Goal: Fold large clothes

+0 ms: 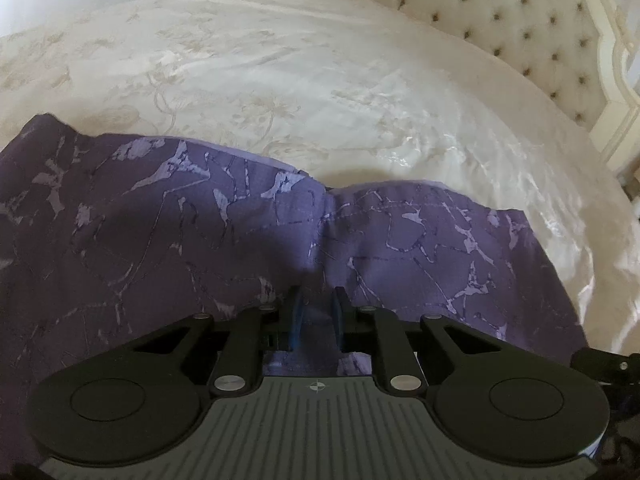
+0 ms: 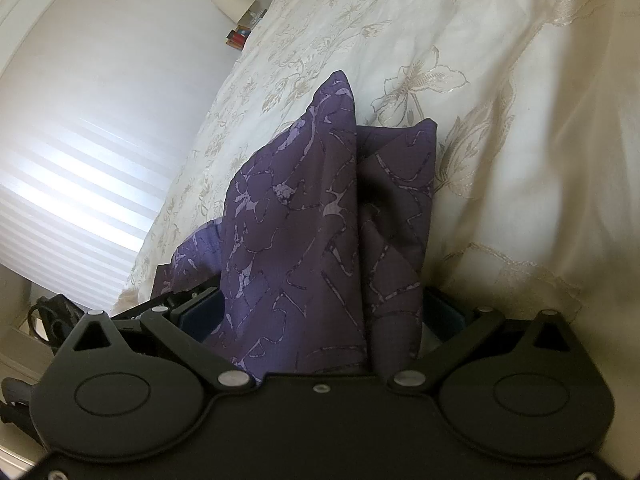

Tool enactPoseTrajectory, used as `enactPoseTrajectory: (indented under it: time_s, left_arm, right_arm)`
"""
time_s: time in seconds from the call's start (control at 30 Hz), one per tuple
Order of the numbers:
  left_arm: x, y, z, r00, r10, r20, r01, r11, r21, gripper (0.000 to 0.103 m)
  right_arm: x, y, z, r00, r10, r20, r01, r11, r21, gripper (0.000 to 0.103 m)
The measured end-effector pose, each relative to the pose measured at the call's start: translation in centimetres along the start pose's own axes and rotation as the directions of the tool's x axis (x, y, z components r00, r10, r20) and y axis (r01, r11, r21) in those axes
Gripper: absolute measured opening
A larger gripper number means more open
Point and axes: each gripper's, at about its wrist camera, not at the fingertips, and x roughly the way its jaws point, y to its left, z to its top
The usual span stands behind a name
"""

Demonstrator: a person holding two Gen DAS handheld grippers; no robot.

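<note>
Looking along the left claw (image 1: 317,312), its blue pads stand close together, pinching the near edge of the purple garment (image 1: 224,232). The cloth spreads far and out to both sides of it, long axis running left to right, over the cream bedspread (image 1: 280,80); a tufted headboard (image 1: 512,32) stands far right.

In the right wrist view, the right claw (image 2: 320,312) has its pads set wide, with bunched purple cloth filling the gap between them; whether they press it I cannot tell. The folds rise away toward the far bed.

Count: one garment, two claws, one bed.
</note>
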Motion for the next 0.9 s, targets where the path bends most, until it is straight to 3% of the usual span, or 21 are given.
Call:
enactPoseTrajectory:
  time_s: [0.3, 0.5, 0.7, 0.9]
  left_arm:
    - [-3.9, 0.5, -3.5, 0.999, -0.037, 0.014, 0.037, 0.999, -0.007, 0.017]
    - [-6.1, 0.0, -6.2, 0.999, -0.007, 0.047, 0.005, 0.999, 0.034, 0.017]
    - [-7.4, 0.6, -7.5, 0.999, -0.027, 0.044, 0.029, 0.999, -0.039, 0.017]
    - [-8.2, 0.2, -8.9, 0.998, -0.022, 0.051, 0.025, 0.999, -0.047, 0.017]
  right_arm:
    - [0.0, 0.1, -0.1, 1.000, 0.000, 0.001, 0.000, 1.000, 0.002, 0.103]
    - [0.1, 0.1, -0.1, 1.000, 0.000, 0.002, 0.000, 1.000, 0.002, 0.103]
    - [0.1, 0.1, -0.1, 1.000, 0.001, 0.003, -0.001, 1.000, 0.004, 0.103]
    - [-0.1, 0.0, 0.0, 1.000, 0.007, 0.004, -0.007, 1.000, 0.012, 0.103]
